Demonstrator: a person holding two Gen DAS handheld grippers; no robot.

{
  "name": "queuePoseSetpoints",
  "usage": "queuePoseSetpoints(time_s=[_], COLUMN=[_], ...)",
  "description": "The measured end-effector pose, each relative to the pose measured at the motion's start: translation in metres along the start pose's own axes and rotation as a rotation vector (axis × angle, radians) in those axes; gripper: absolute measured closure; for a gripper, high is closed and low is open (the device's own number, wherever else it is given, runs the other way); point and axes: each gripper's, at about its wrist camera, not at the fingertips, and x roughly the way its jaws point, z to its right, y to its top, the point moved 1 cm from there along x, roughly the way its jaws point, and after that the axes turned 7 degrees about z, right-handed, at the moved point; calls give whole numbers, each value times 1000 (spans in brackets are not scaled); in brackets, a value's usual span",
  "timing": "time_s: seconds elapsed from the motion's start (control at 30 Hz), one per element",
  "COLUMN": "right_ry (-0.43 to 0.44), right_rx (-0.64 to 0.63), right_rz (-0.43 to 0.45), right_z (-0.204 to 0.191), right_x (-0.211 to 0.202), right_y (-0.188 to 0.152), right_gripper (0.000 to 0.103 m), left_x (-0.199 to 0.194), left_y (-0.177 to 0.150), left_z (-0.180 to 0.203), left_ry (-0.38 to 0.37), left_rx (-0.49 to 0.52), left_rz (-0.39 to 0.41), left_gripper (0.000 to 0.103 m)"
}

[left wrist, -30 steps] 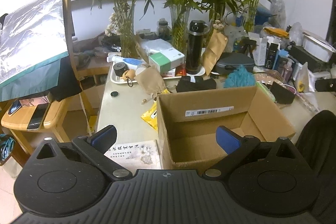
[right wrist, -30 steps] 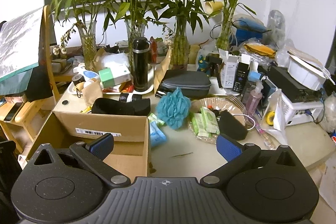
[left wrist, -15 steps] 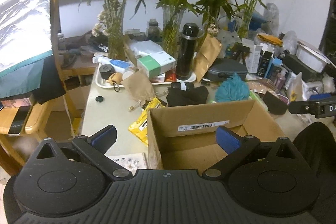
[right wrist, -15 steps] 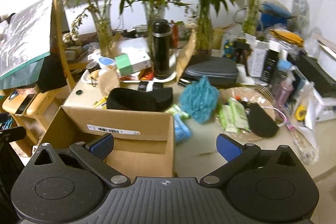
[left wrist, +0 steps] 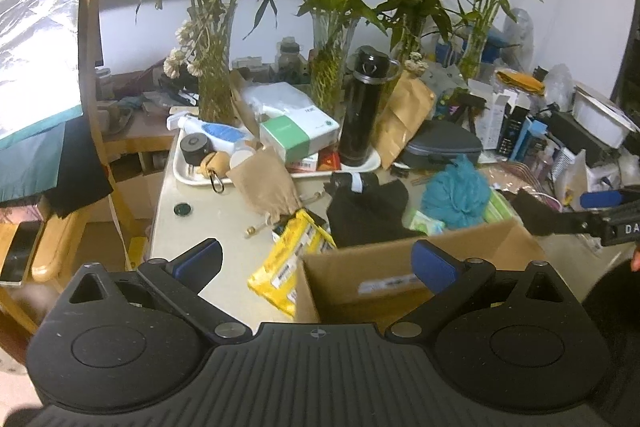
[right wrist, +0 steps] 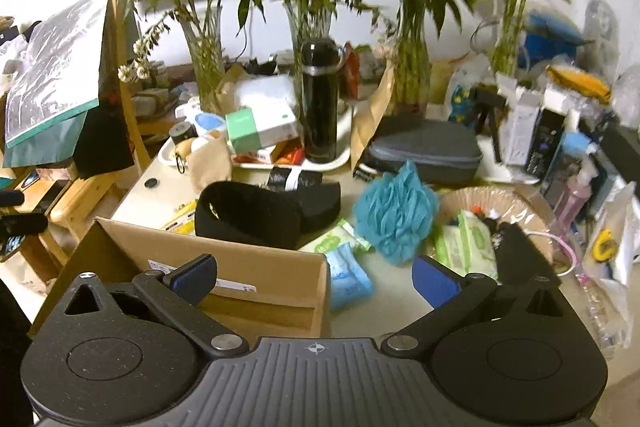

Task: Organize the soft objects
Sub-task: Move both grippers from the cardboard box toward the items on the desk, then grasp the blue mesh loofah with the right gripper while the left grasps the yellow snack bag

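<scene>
The table (right wrist: 384, 303) carried a dense clutter, with a row of bamboo plants in glass vases (right wrist: 408, 67) along its far edge. An open cardboard box (right wrist: 256, 279) sat at the near side, its labelled wall facing both cameras. Just behind the box lay a black soft pouch (right wrist: 256, 215), touching the box's far wall in the right wrist view. To the pouch's right sat a teal bath pouf (right wrist: 394, 215), beside a pale plate holding green wipe packets (right wrist: 464, 247). A light blue tissue pack (right wrist: 346, 277) lay against the box's right corner. A yellow packet (left wrist: 288, 263) rested by the box's left corner, and a black flask (left wrist: 362, 111) stood upright on a white tray.

The left tongs (left wrist: 318, 261) hung wide open above the box's left corner, holding nothing. The right tongs (right wrist: 314, 277) were likewise spread wide and empty, over the box's right corner.
</scene>
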Motion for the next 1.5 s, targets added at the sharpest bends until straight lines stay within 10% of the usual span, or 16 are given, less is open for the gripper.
queuePoseSetpoints(time_s=[0.77, 1.13, 1.5], right_ry=[-21, -59, -28], right_rx=[44, 35, 150], right_rz=[119, 17, -112], right_z=[77, 111, 136], right_x=[118, 187, 229], right_y=[17, 11, 1], right_gripper=[0, 0, 35], left_x=[121, 168, 178], left_y=[24, 1, -2], left_z=[-55, -87, -76], left_ry=[-88, -180, -212], left_rx=[13, -129, -93], left_rz=[12, -85, -122], left_gripper=[0, 0, 1])
